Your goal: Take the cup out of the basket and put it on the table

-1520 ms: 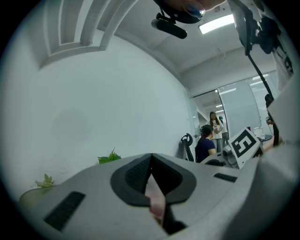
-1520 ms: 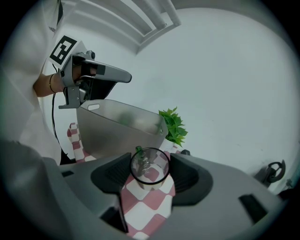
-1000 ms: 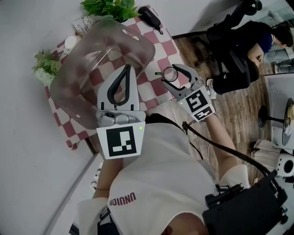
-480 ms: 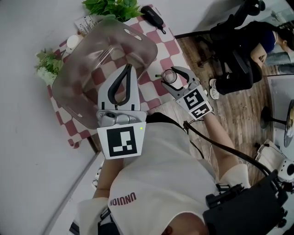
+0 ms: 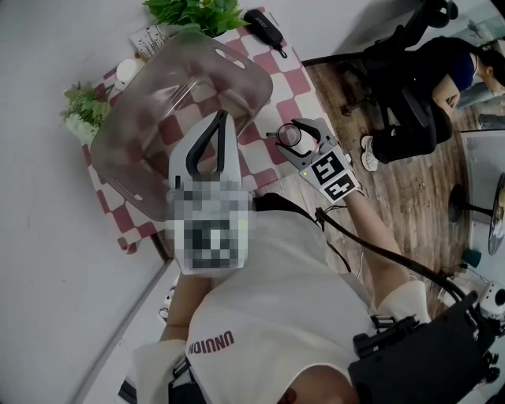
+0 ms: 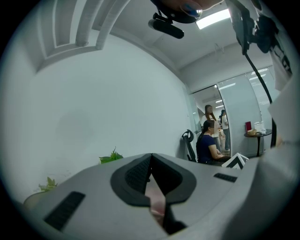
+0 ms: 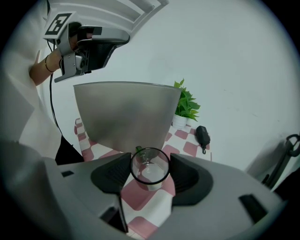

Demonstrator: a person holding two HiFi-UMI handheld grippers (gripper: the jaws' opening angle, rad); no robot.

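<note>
A clear cup (image 5: pixel 290 136) with a dark rim sits between the jaws of my right gripper (image 5: pixel 293 130), which is shut on it. In the right gripper view the cup (image 7: pixel 150 167) hangs just over the red-and-white checked tablecloth (image 7: pixel 140 194), in front of the basket (image 7: pixel 126 112). The tall translucent grey basket (image 5: pixel 158 102) stands on the table to the cup's left. My left gripper (image 5: pixel 220 118) hovers over the basket's near rim, its jaws shut with nothing seen between them; the left gripper (image 6: pixel 151 159) view looks at the wall.
A leafy plant (image 5: pixel 193 12), a black case (image 5: pixel 260 28), a white jar (image 5: pixel 126 72) and small flowers (image 5: pixel 79 114) line the table's far and left edges. A person sits in an office chair (image 5: pixel 418 87) on the wooden floor to the right.
My right gripper with the cup has shifted a little left and nearer the basket. The left gripper and the basket have hardly moved.
</note>
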